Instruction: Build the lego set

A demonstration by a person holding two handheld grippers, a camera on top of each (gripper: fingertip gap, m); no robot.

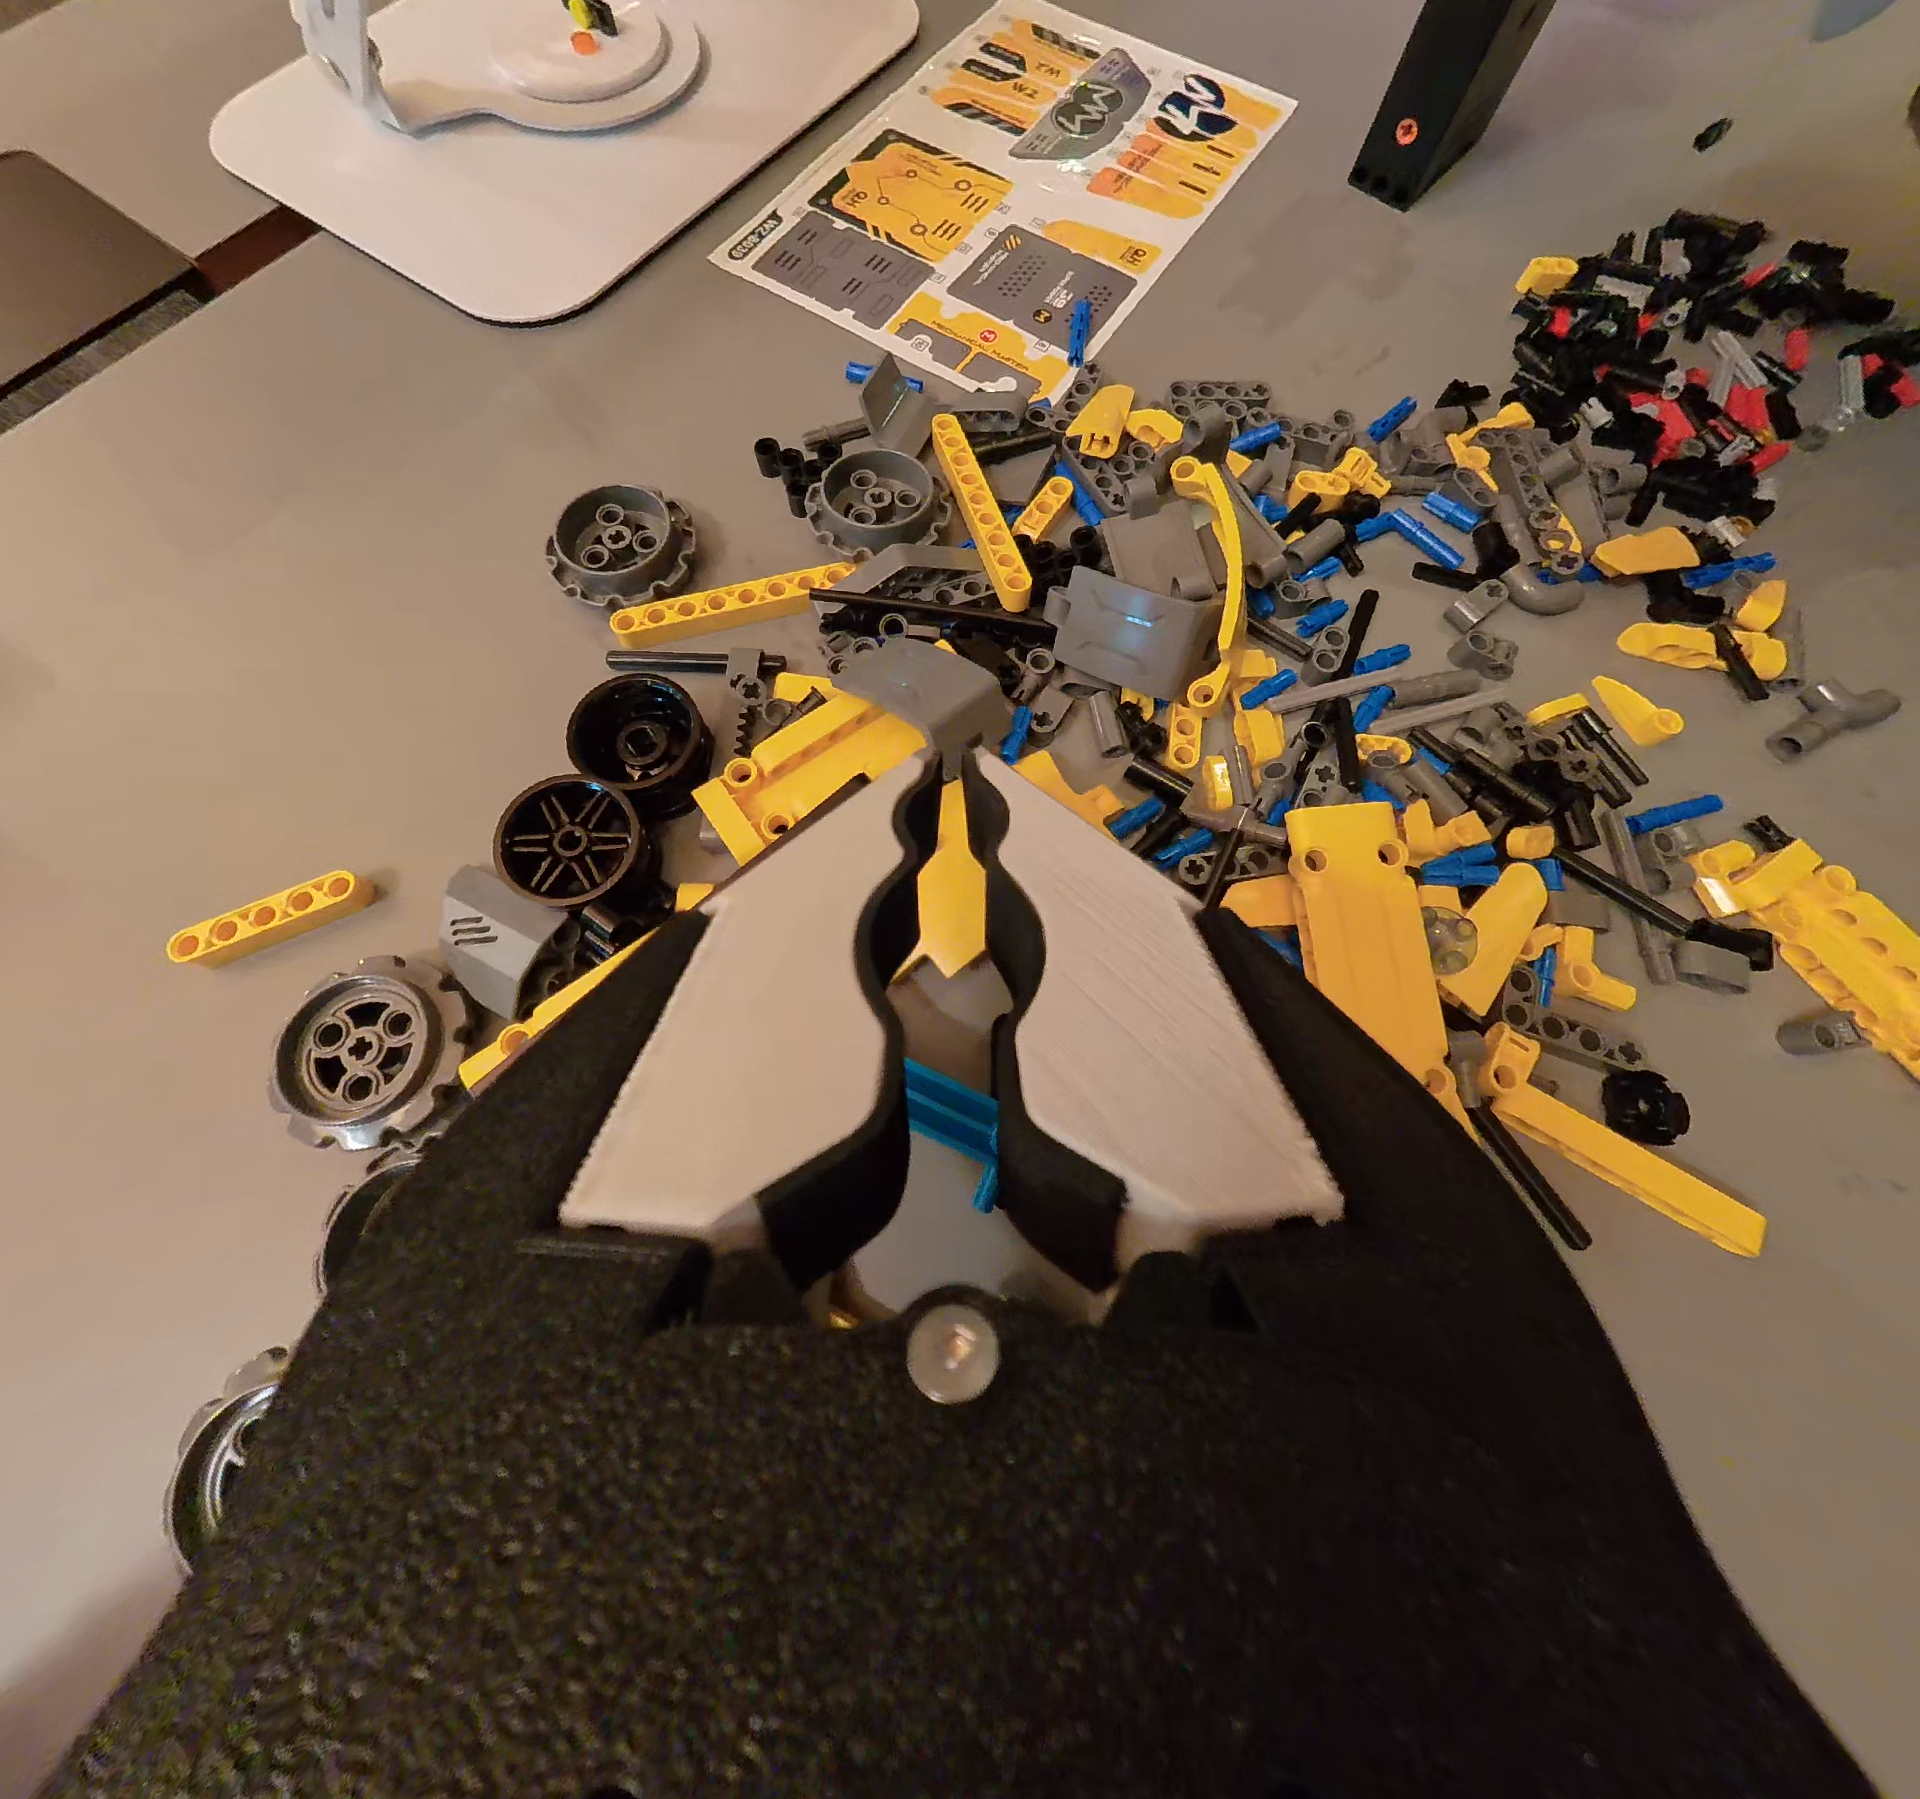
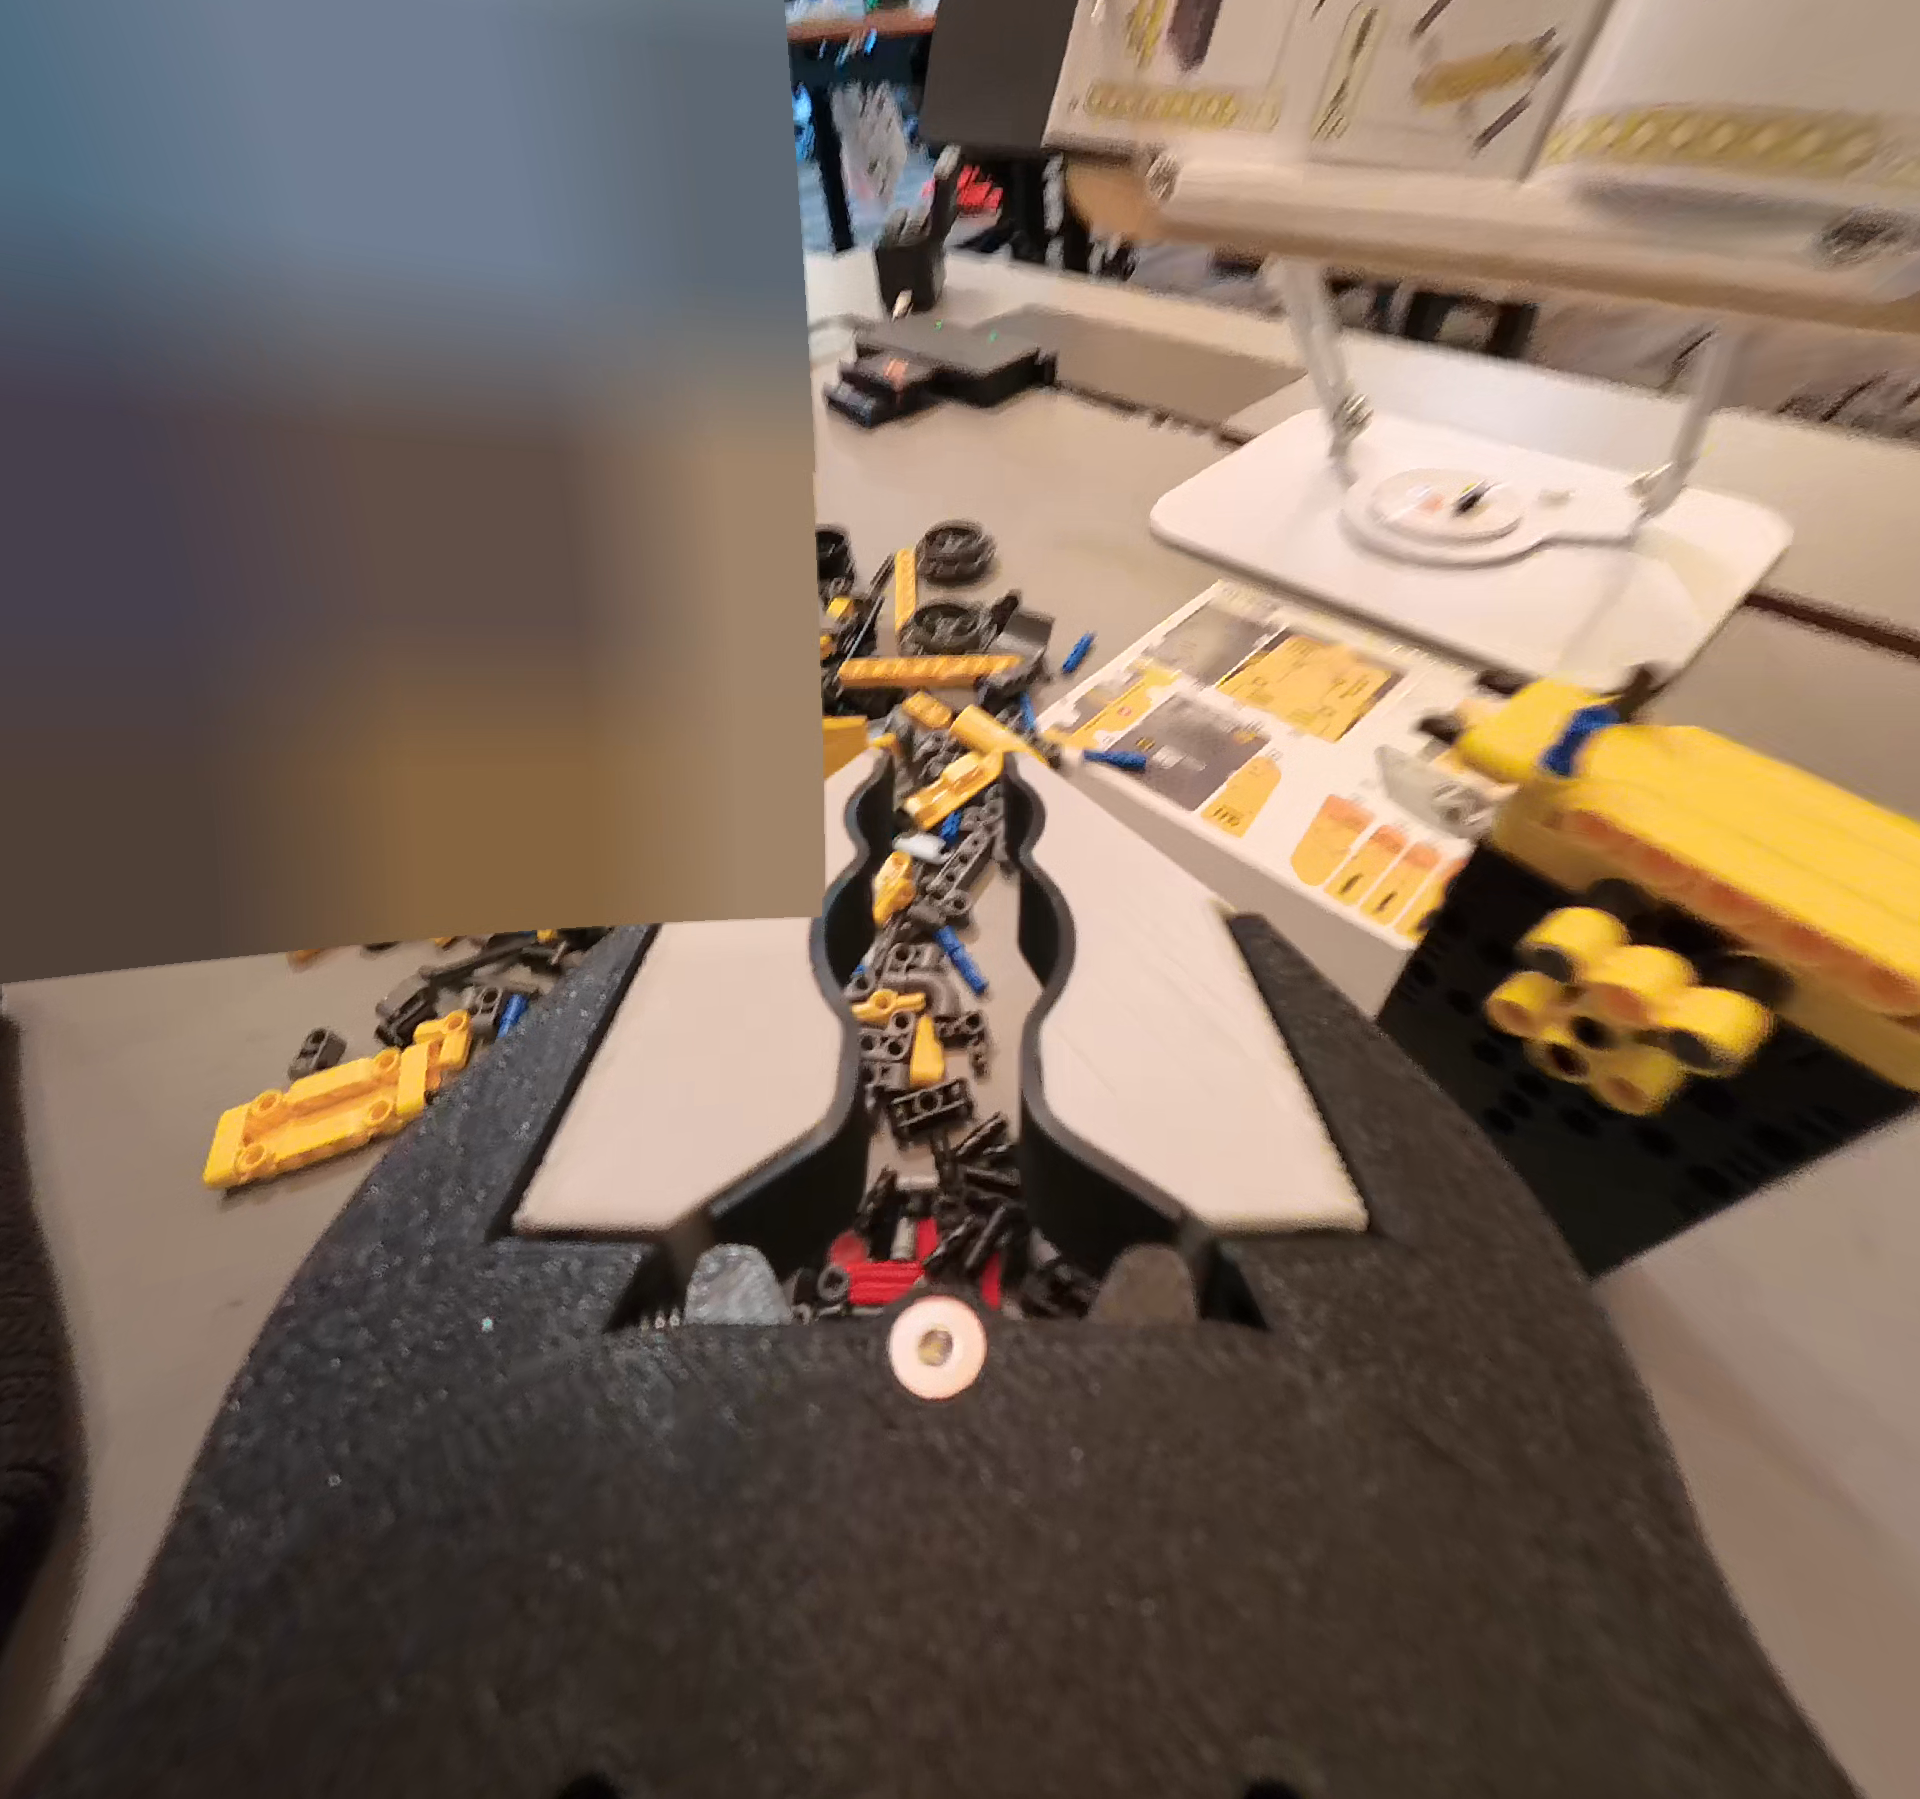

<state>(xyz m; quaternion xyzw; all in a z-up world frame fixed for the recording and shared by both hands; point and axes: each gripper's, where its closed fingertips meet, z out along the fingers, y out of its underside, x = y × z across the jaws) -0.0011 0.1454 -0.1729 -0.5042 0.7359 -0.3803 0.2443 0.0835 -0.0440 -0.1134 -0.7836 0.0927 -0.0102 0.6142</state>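
My left gripper (image 1: 951, 762) is shut on the edge of a grey angled panel piece (image 1: 914, 689) and holds it just over a heap of yellow, grey, black and blue building-toy parts (image 1: 1299, 606). Black wheels (image 1: 566, 840) and grey hubs (image 1: 621, 544) lie to its left. My right gripper (image 2: 945, 767) is open and empty, hovering over the same heap (image 2: 925, 1022); this view is motion-blurred. To its right, a yellow built assembly (image 2: 1714, 845) sits on a black perforated block (image 2: 1538, 1157).
A sticker sheet (image 1: 1018, 191) lies beyond the heap. A white stand base (image 1: 561, 139) at the far left holds an open booklet (image 2: 1455, 35). The black block (image 1: 1475, 35) stands at the far right, above a heap of black and red pins (image 1: 1714, 347). The grey table (image 1: 312, 606) ends at the far left. About 20 centimeters separates my left fingertips from my right. The left gripper is farther from the black block (image 1: 1475, 35), some 30 centimeters, than the right, some 10 centimeters.
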